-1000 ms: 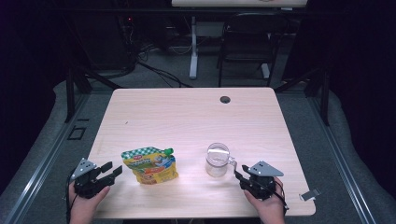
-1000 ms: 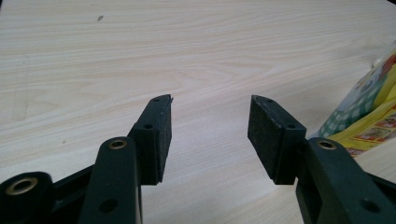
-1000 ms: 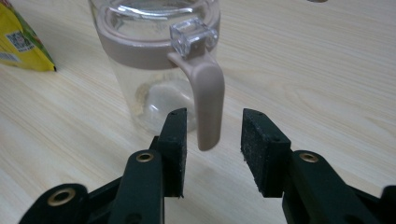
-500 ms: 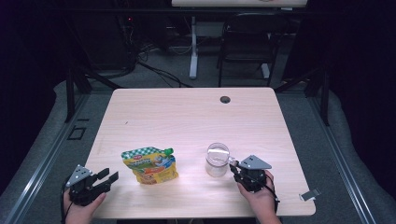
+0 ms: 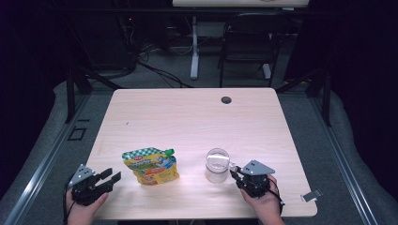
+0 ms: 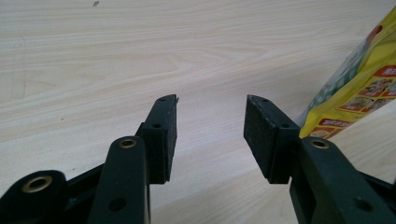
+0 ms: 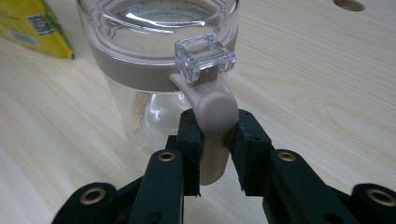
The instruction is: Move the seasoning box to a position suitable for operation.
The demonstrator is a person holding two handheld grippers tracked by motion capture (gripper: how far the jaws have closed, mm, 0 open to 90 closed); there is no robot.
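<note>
Your right gripper (image 7: 212,154) pinches the beige handle tab (image 7: 215,121) of the glass jar (image 5: 217,165), right of the snack pouch (image 5: 151,165); left gripper (image 5: 107,179) sits wide apart, empty, just left of the pouch.

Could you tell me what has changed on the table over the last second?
The right claw moved forward and left to the glass jar and has closed on the beige tab of its lid. The left claw drew back slightly toward the table's near-left corner and is open. The jar and the yellow pouch stayed where they were.
</note>
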